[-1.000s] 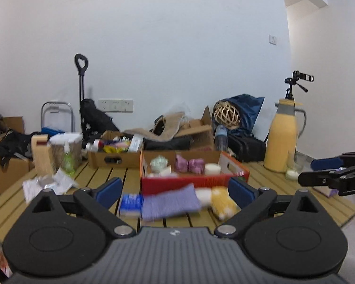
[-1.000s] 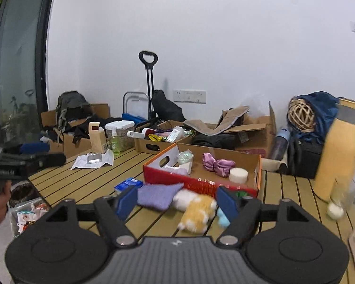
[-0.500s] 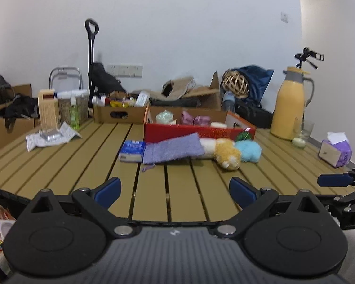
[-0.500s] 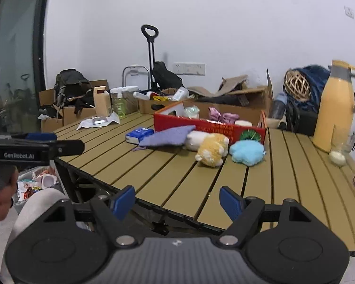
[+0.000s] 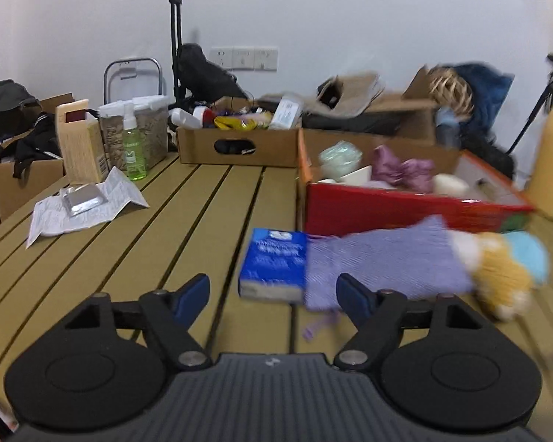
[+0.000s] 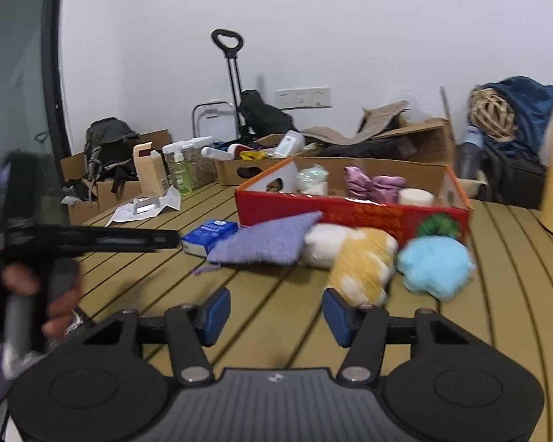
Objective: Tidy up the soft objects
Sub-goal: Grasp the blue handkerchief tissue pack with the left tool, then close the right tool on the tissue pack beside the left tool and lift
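Left wrist view: left gripper (image 5: 271, 293) sits nearest, jaws apart with nothing between the pads; they have just been closing.
Left gripper place: on the near side of the red box (image 5: 405, 206), aimed at the blue packet (image 5: 274, 265); its right pad overlaps the near edge of the purple cloth (image 5: 383, 269).
Right gripper: (image 6: 274, 311) also parted and empty, jaws likewise just closing, on the near side of the red box, with the yellow plush (image 6: 361, 265) just ahead of its right pad.
Blue packet: flat on the table (image 5: 129, 258), in front of the red box's left corner, its right edge touching or under the cloth.
Purple cloth: lies against the box front, right of the packet, running under or against the plush; which, I cannot tell.
Blue puff (image 6: 437, 263): right of the plush, before the box's right end.
Risk, wrong item: jaws narrowing over packet and cloth together could pinch the stiff packet instead of the soft thing.
Risk, dragging: lifting the cloth may tug the plush or slide the packet along.
Risk, collision: both grippers work the same row and could knock together.
Risk, blur: both views are smeared, so aim is hard to judge.
Red box: already holds soft things; a careless drop could snag its near wall.
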### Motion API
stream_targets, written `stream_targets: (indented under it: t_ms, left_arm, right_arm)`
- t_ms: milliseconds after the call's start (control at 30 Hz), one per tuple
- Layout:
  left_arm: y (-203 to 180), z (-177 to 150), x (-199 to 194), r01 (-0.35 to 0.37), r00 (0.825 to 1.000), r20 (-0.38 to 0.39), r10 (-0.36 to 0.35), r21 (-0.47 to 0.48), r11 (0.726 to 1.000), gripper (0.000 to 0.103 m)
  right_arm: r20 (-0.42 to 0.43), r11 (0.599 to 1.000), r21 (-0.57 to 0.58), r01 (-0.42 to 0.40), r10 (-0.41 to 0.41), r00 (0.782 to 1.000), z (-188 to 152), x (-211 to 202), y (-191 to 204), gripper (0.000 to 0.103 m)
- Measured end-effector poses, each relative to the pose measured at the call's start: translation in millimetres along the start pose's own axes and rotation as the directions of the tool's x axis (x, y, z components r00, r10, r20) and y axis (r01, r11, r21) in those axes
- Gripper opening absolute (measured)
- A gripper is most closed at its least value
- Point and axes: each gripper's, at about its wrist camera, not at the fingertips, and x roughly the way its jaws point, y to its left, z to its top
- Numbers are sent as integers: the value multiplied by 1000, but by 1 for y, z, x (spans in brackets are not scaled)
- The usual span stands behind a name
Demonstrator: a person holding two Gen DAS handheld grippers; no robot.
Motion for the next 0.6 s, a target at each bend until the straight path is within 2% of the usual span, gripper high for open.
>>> stream_targets:
  t_ms: [67,100,133,200,300,367,400,467,533,567,600]
  left_arm:
    - [2,4,25,-7,1000,-23,7,-10,1000,78]
    - [4,5,38,-11,999,-53,9,-20,1000,74]
    - [7,7,46,-14,997,-77,11,-30,999,69]
    - [11,5,53,10,995,-99,-14,-42,999,52]
    - [19,5,44,4,997,-73,-10,-87,996,50]
    - [21,8,22,-28,999,-19,26,-100,995,50]
    - [19,9,8,-11,1000,8,11,-101,995,50]
    - [9,6,-20,107,994,49,-103,-85,991,50]
    - [-17,-8,-39,252,968,17,-252,-12,968,50]
    - [-31,-19,-44,324,946,-18,-323,22,946,50]
    - [-45,-31,-46,402,915,-61,-398,53,914,50]
  right_arm:
    - [1,1000,-15,-16,16,1000,4,15,-3,50]
    - [1,1000,-14,-18,18,1000,4,21,-6,50]
    - [1,1000,-6,-16,16,1000,4,25,-9,50]
    - [-7,1000,18,-8,8,1000,-1,34,-16,50]
    - [-24,999,45,3,-2,1000,-12,43,-27,50]
    - [-28,998,64,0,2,1000,-19,47,-35,48]
    - [-29,997,77,0,2,1000,-21,47,-38,48]
    - [-15,995,99,4,-3,1000,-25,44,-44,48]
    - [10,991,130,8,-9,1000,-27,40,-52,48]
    - [22,988,154,9,-13,1000,-28,38,-57,48]
    - [27,985,172,13,-18,999,-28,37,-62,48]
